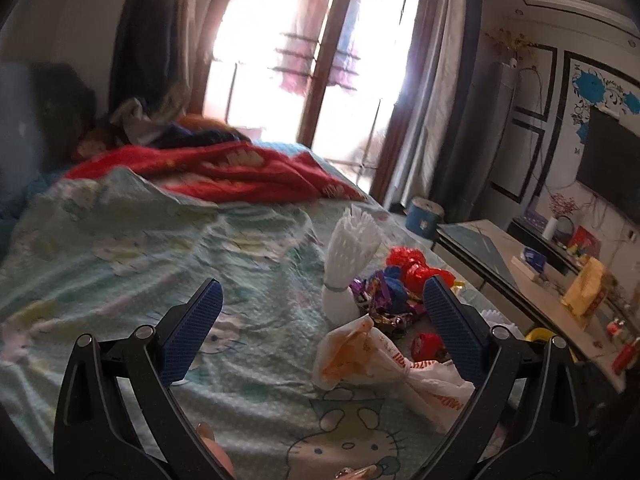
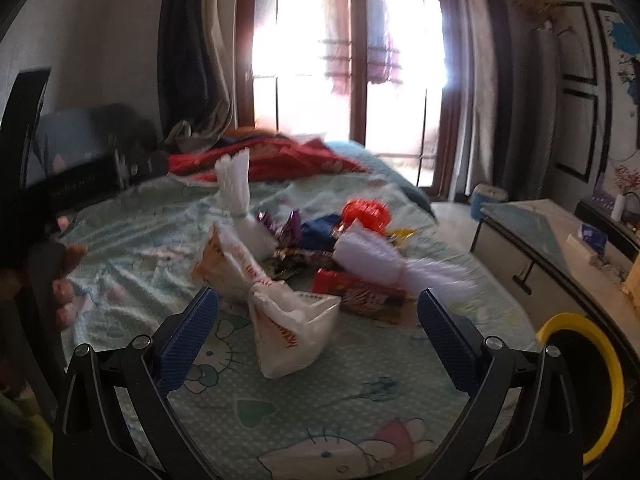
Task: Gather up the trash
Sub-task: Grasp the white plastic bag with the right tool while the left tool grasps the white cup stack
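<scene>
Both grippers, left (image 1: 320,312) and right (image 2: 318,320), hover wide open, empty; next, close on the near tied bag (image 2: 280,312).

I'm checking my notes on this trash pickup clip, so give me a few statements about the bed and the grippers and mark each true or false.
1. The left gripper is open and holds nothing. True.
2. The right gripper is shut on the knotted white plastic bag. False: its jaws are spread wide, and the bag lies on the bedsheet ahead of them.
3. The trash lies on a wooden floor. False: the candy wrappers and bags sit on the cartoon-print bedsheet.
4. A red blanket lies bunched farther up the bed, beyond the trash. True.
5. A yellow-rimmed bin shows at the right edge of the right wrist view. True.
</scene>
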A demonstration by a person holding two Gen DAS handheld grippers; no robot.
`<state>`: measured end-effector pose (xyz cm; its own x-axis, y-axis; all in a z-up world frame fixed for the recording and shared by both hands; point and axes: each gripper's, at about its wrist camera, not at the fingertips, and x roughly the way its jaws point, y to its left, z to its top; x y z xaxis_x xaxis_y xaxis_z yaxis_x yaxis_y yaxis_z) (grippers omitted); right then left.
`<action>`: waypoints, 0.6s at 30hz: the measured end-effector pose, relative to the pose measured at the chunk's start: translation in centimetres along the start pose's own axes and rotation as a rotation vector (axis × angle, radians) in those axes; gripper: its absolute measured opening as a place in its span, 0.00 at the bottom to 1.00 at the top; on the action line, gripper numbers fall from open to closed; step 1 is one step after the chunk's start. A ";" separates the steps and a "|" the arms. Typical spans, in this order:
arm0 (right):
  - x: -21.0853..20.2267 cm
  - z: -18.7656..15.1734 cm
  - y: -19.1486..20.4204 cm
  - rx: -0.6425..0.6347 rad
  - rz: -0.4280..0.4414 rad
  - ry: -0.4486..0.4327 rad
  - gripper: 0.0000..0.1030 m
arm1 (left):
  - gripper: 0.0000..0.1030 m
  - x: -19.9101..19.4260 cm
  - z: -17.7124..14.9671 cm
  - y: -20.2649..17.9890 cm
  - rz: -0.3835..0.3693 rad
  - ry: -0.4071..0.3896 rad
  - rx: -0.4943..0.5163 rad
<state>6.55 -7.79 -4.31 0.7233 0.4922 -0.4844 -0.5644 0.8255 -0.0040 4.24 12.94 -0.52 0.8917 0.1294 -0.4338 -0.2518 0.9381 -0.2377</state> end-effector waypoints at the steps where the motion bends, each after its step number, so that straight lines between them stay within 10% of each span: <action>1: 0.8 0.0 0.0 0.002 0.007 0.022 0.94 | 0.90 0.8 0.3 0.1 -0.014 0.020 -0.002; 15: 9.7 -1.4 -0.2 0.053 0.120 0.254 0.94 | 0.89 9.5 2.0 -0.3 -0.091 0.174 -0.012; 18: 10.3 -1.5 0.2 0.055 0.140 0.265 0.85 | 0.69 9.8 2.0 -0.6 -0.108 0.171 -0.009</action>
<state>13.36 -2.97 -10.60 0.5067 0.5192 -0.6883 -0.6238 0.7718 0.1230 13.91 14.34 -2.88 0.8370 -0.0295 -0.5465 -0.1617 0.9406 -0.2984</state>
